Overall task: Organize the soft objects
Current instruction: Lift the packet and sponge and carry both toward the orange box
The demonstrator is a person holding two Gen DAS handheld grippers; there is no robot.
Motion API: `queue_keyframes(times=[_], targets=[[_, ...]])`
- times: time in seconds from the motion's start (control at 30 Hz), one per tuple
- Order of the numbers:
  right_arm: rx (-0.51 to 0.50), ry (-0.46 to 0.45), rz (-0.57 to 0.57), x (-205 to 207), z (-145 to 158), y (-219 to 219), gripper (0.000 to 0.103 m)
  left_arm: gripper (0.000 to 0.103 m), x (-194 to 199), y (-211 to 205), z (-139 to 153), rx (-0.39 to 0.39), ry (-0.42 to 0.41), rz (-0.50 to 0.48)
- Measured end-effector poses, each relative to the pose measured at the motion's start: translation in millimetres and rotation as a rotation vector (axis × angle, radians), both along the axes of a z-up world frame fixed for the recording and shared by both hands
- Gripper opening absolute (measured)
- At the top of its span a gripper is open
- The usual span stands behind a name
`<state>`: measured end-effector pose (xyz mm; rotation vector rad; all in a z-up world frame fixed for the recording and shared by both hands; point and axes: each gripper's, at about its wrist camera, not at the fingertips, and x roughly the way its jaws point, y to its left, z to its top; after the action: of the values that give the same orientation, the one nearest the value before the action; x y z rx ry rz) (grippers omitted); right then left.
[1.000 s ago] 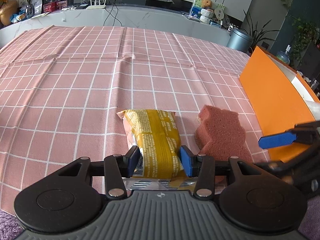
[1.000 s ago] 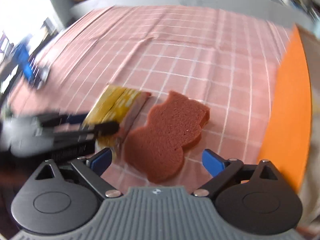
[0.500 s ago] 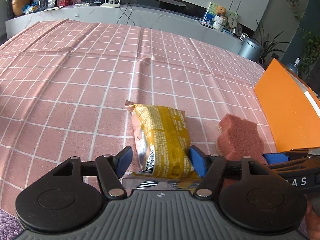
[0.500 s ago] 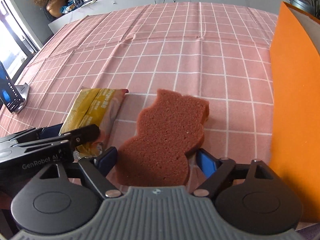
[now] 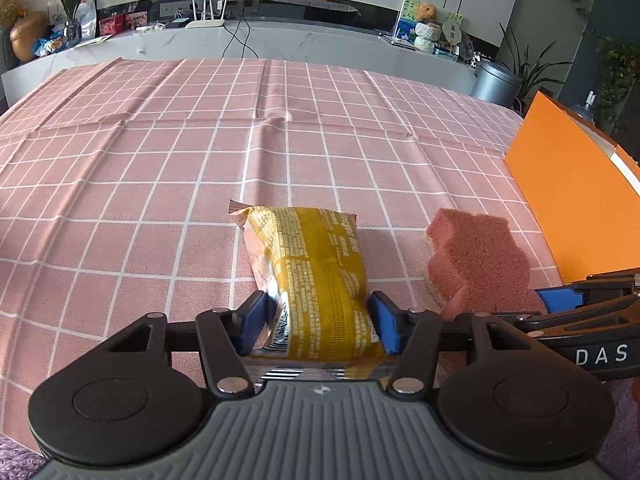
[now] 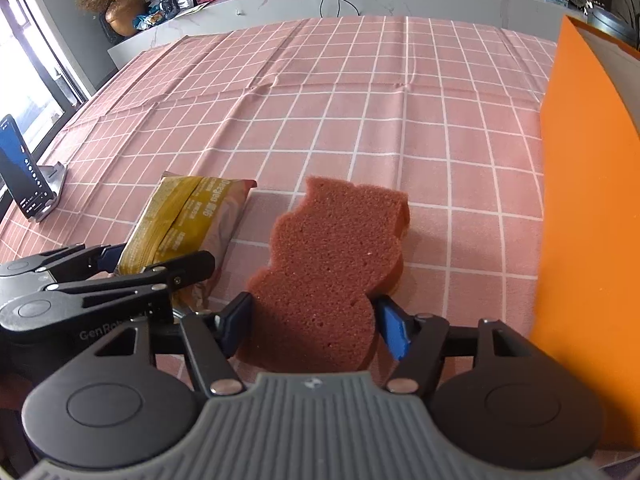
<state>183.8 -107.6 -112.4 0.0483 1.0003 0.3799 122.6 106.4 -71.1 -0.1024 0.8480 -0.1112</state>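
A yellow snack packet (image 5: 316, 276) lies on the pink checked tablecloth (image 5: 160, 168). My left gripper (image 5: 318, 326) is shut on its near end, with both blue pads pressed against its sides. A reddish-brown shaped sponge (image 6: 332, 264) lies just right of the packet. My right gripper (image 6: 316, 326) is shut on the sponge's near end. The packet also shows in the right wrist view (image 6: 188, 220), and the sponge in the left wrist view (image 5: 476, 264). The two grippers sit side by side, almost touching.
An orange box (image 6: 588, 208) stands along the table's right side, close to the sponge; it also shows in the left wrist view (image 5: 576, 200). A phone on a stand (image 6: 28, 184) is at the left edge. A counter with clutter runs behind the table.
My right gripper has moved in over the sponge's near end and shut on it. My left gripper stays on the packet, its pads now tight against the sides.
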Motion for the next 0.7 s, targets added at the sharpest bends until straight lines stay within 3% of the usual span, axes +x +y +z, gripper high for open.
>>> queue_keyframes(times=[0.4, 0.7], targets=[[0.007, -0.132, -0.001, -23.8, 36.8, -20.6, 0.066, 0.059, -17.0, -5.7, 33.5, -0.051, -0.084, 0.03], [0.037, -0.291, -0.011, -56.2, 83.8, -54.3, 0.066, 0.059, -33.1, -30.0, 73.2, -0.092, -0.169, -0.018]])
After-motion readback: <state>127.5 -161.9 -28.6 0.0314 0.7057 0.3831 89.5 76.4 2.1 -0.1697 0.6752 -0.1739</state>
